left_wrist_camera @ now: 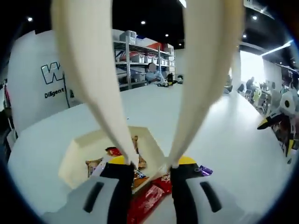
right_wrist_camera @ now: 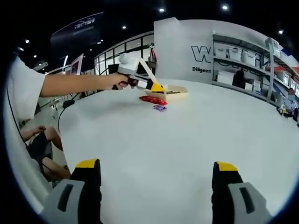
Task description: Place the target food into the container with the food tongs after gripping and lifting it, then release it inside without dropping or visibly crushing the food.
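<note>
Left gripper view: left gripper (left_wrist_camera: 149,163) fingers (left_wrist_camera: 119,179) clenched on cream food tongs (left_wrist_camera: 93,79), whose two arms run up from bottom centre to the top edge, spread apart with nothing between them. Cream container (left_wrist_camera: 79,151) sits lower centre-left on the white bench (left_wrist_camera: 224,140), partly behind the tongs, with several wrapped snacks inside. Red snack packet (left_wrist_camera: 147,200) lies on the bench at bottom centre, between the fingers, just beside the container's near corner. Small purple packet (left_wrist_camera: 205,171) lies lower right of centre, near the right finger. Shelving rack (left_wrist_camera: 140,63) with bins in the upper centre background; white wall panel with lettering at upper left.

Right gripper view: right gripper (right_wrist_camera: 156,186) fingers (right_wrist_camera: 88,179) released, set wide apart at bottom with bare bench (right_wrist_camera: 177,135) between them. A person's hand (right_wrist_camera: 119,81) at upper centre-left holds the left gripper (right_wrist_camera: 152,85) with the tongs (right_wrist_camera: 145,70) over the container (right_wrist_camera: 174,90). Red snack packet (right_wrist_camera: 152,100) and purple packet (right_wrist_camera: 160,108) lie on the bench just below the container, apart from each other. Shelving at upper right.
</note>
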Tool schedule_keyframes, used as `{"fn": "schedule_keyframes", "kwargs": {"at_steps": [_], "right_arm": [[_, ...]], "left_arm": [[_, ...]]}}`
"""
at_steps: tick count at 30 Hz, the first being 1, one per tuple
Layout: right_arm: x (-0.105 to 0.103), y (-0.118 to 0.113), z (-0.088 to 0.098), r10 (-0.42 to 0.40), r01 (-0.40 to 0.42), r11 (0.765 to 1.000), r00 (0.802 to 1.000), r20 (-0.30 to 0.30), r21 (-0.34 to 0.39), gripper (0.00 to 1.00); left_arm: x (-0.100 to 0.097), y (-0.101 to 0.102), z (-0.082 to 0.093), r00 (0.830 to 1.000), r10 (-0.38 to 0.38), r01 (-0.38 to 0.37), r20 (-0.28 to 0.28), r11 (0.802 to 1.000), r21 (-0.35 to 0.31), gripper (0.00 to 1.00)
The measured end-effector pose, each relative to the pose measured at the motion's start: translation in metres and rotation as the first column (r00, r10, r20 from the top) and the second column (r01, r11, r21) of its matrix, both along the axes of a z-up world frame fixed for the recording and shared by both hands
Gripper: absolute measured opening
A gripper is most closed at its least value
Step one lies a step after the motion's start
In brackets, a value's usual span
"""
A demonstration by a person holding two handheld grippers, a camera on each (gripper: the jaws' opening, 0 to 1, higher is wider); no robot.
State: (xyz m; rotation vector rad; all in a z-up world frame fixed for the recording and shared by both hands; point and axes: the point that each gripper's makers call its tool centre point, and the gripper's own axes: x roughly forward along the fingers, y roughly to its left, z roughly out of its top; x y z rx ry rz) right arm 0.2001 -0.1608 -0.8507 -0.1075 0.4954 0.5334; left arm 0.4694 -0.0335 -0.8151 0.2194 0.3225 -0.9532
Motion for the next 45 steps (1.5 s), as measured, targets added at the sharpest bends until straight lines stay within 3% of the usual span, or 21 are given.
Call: {"fn": "schedule_keyframes", "kwargs": {"at_steps": [4,8,15,22,32,35,45], "right_arm": [[-0.003,0.001,0.002,0.002,-0.002,1.0,1.0,0.004,-0.002,0.98],[-0.006,0.0,0.006,0.001,-0.001,1.0,1.0,0.015,0.003,0.98],[-0.009,0.004,0.004,0.012,-0.012,1.0,1.0,0.009,-0.003,0.98],[-0.009,0.008,0.014,0.022,-0.022,1.0,0.999,0.031,-0.003,0.98],[-0.011,0.01,0.012,0.027,-0.026,1.0,0.999,0.023,-0.011,0.98],[-0.011,0.012,0.013,0.032,-0.031,0.999,0.999,0.027,-0.017,0.98],[-0.011,0.014,0.014,0.037,-0.037,0.999,0.999,0.027,-0.018,0.98]], "left_arm": [[-0.015,-0.009,0.002,0.999,-0.029,0.028,-0.02,0.999,-0.026,0.29],[-0.034,-0.018,-0.004,0.995,-0.069,0.064,-0.075,0.996,-0.059,0.3],[-0.057,-0.022,-0.017,0.991,-0.083,0.074,-0.109,0.994,-0.082,0.3],[-0.063,-0.021,-0.033,0.986,-0.07,0.062,-0.153,0.996,-0.061,0.3],[-0.078,-0.024,-0.048,0.975,-0.075,0.065,-0.211,0.996,-0.055,0.31],[-0.083,-0.027,-0.049,0.978,-0.103,0.098,-0.183,0.994,-0.036,0.31],[-0.071,-0.02,-0.048,0.98,-0.066,0.057,-0.189,0.997,-0.048,0.31]]}}
